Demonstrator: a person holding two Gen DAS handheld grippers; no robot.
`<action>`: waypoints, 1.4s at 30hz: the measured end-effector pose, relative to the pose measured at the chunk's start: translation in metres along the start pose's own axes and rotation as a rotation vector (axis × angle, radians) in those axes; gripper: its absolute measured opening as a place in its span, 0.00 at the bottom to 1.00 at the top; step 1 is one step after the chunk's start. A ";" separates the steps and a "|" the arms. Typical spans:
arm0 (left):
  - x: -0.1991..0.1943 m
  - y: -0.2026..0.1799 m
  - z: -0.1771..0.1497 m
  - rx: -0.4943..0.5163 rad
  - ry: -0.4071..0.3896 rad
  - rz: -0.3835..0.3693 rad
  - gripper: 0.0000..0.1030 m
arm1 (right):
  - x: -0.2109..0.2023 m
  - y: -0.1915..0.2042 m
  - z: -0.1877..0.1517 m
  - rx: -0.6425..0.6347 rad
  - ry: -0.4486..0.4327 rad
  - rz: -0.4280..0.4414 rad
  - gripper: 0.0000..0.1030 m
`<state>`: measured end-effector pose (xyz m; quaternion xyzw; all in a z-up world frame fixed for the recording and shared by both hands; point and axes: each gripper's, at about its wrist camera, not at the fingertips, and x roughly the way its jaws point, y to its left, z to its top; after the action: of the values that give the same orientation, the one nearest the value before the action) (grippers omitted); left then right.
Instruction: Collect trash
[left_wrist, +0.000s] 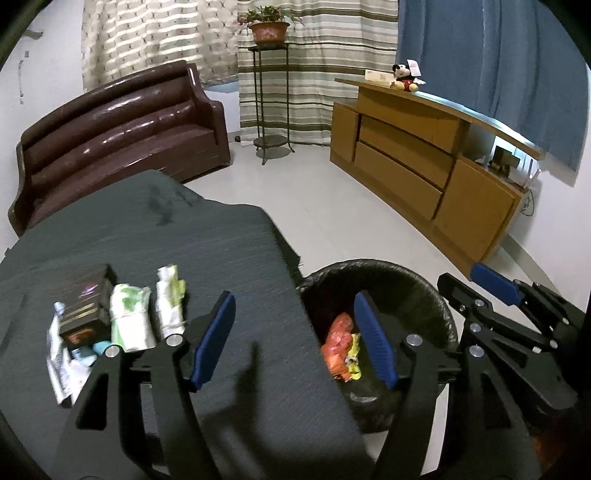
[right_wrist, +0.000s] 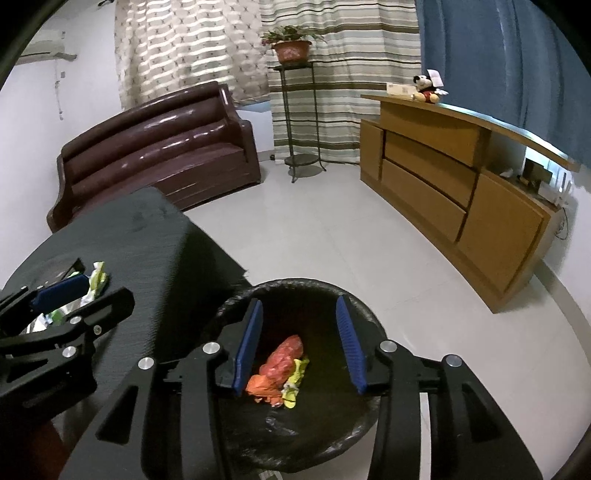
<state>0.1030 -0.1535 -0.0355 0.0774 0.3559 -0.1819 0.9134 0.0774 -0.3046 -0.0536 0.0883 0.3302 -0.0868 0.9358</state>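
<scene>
The bin (right_wrist: 295, 369) stands on the floor just right of the table (left_wrist: 221, 258), with orange and yellow wrappers already inside. The remaining trash (left_wrist: 122, 317) lies left of the bin, on the table. The left gripper (left_wrist: 295, 339) is nearer it, jaws apart, empty. The right gripper (right_wrist: 299, 343) hangs over the bin, also apart and empty.

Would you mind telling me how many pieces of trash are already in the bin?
2: an orange wrapper and a yellow wrapper touching it on the bin floor; more may be hidden.
</scene>
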 end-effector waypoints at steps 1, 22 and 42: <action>-0.004 0.003 -0.001 -0.001 -0.001 0.007 0.64 | -0.001 0.002 0.000 -0.003 0.000 0.003 0.41; -0.090 0.143 -0.063 -0.174 0.018 0.222 0.64 | -0.032 0.106 -0.024 -0.138 0.038 0.177 0.42; -0.114 0.191 -0.103 -0.257 0.048 0.254 0.64 | -0.044 0.179 -0.046 -0.261 0.075 0.270 0.44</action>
<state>0.0351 0.0827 -0.0317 0.0088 0.3852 -0.0162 0.9227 0.0558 -0.1162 -0.0416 0.0128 0.3584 0.0866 0.9294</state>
